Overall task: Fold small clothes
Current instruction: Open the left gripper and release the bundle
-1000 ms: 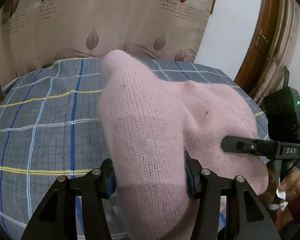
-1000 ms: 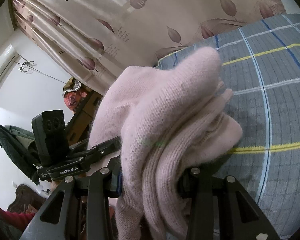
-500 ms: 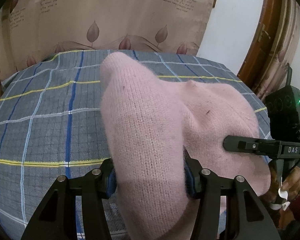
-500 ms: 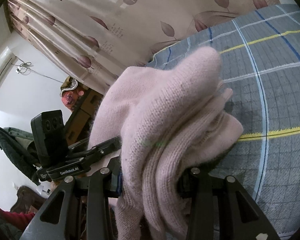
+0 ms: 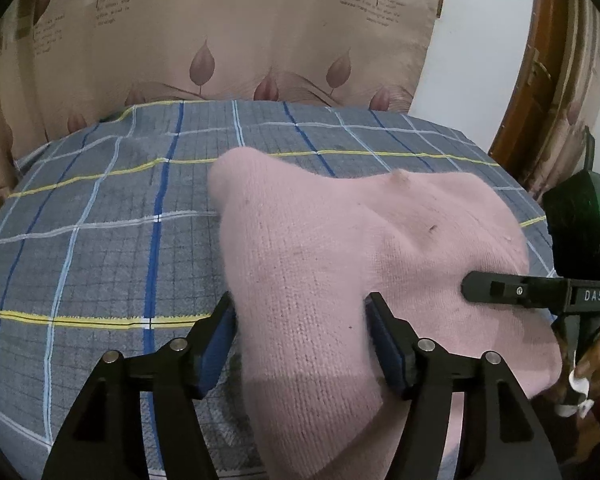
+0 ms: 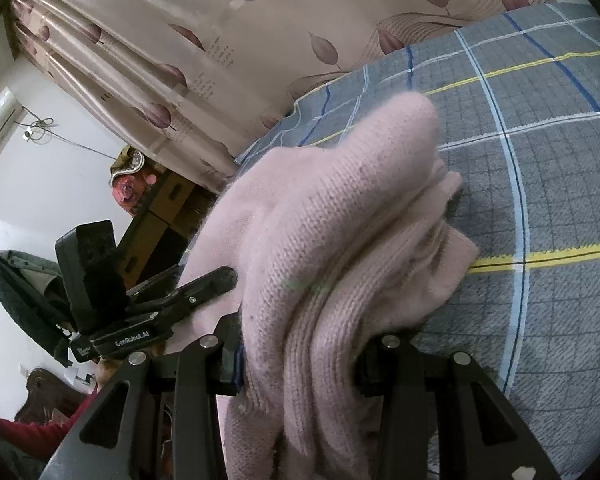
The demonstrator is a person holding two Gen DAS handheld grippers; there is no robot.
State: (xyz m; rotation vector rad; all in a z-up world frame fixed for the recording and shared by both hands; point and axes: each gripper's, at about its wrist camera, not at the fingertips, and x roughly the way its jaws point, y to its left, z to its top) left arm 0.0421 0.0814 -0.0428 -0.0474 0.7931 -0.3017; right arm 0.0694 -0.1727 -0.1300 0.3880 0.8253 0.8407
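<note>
A pink knitted garment (image 5: 340,264) is held between both grippers above a grey plaid bedcover (image 5: 100,240). My left gripper (image 5: 300,332) is shut on one bunched end of it. My right gripper (image 6: 300,344) is shut on the other end, where ribbed folds (image 6: 340,320) hang down. In the left wrist view the right gripper (image 5: 500,290) pokes in from the right against the cloth. In the right wrist view the left gripper (image 6: 204,284) shows at the left. The garment (image 6: 320,220) hides both sets of fingertips.
A beige curtain with leaf prints (image 5: 240,40) hangs behind the bed. A wooden door frame (image 5: 540,80) stands at the right. Boxes and a chair with clothes (image 6: 20,280) stand beside the bed. The plaid cover (image 6: 540,200) stretches ahead.
Both grippers have moved forward and lower over the bed with the pink garment still held. More of the bedcover shows beyond the cloth.
</note>
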